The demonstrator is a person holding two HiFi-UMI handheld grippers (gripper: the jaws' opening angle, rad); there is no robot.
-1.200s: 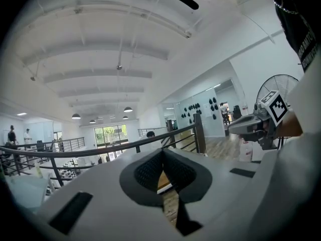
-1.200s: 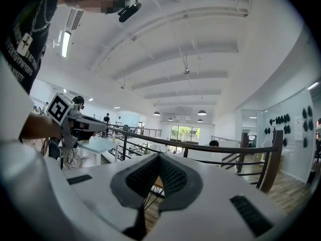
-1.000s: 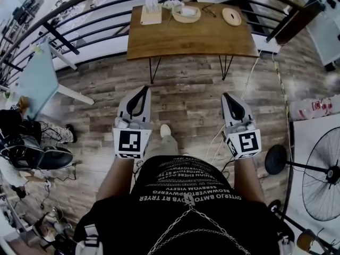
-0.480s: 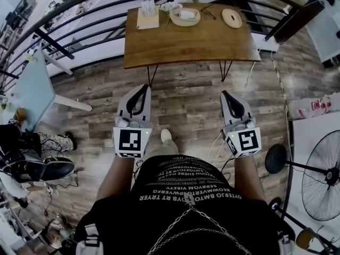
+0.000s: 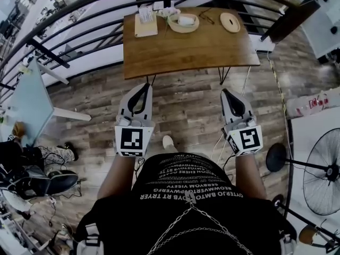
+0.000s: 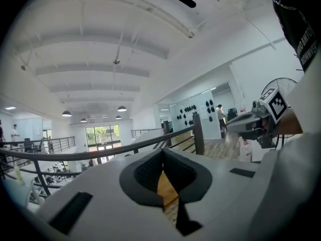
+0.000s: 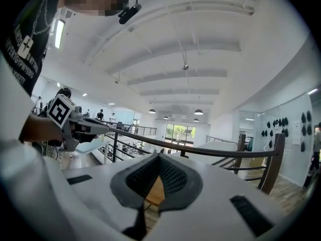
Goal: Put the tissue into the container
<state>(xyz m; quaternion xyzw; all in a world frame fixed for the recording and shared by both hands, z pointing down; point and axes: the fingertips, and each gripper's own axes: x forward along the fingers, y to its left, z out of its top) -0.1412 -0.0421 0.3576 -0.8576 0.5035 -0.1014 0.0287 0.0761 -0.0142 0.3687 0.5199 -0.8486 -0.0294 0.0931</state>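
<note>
A wooden table (image 5: 186, 49) stands ahead of me against a black railing. At its far edge I see a tan board with something white and upright (image 5: 145, 21), perhaps tissue; I cannot tell. Beside it are a round shallow container (image 5: 183, 22) with a white item in it and a round wooden lid (image 5: 230, 22). My left gripper (image 5: 144, 88) and right gripper (image 5: 225, 93) are held over the floor, short of the table, both shut and holding nothing. In the left gripper view the left gripper (image 6: 162, 154) shows its jaws meeting; the right gripper (image 7: 159, 157) looks the same in its own view.
A curved black railing (image 5: 79, 9) runs behind the table. A pale blue table (image 5: 29, 92) stands at the left, with bags and cables on the floor below it. A standing fan (image 5: 323, 178) and its round base (image 5: 276, 158) are at the right. My foot (image 5: 168, 141) is on the wood floor.
The table has come slightly nearer and lower in the head view as I step forward. Both grippers keep their pose and stay shut.
</note>
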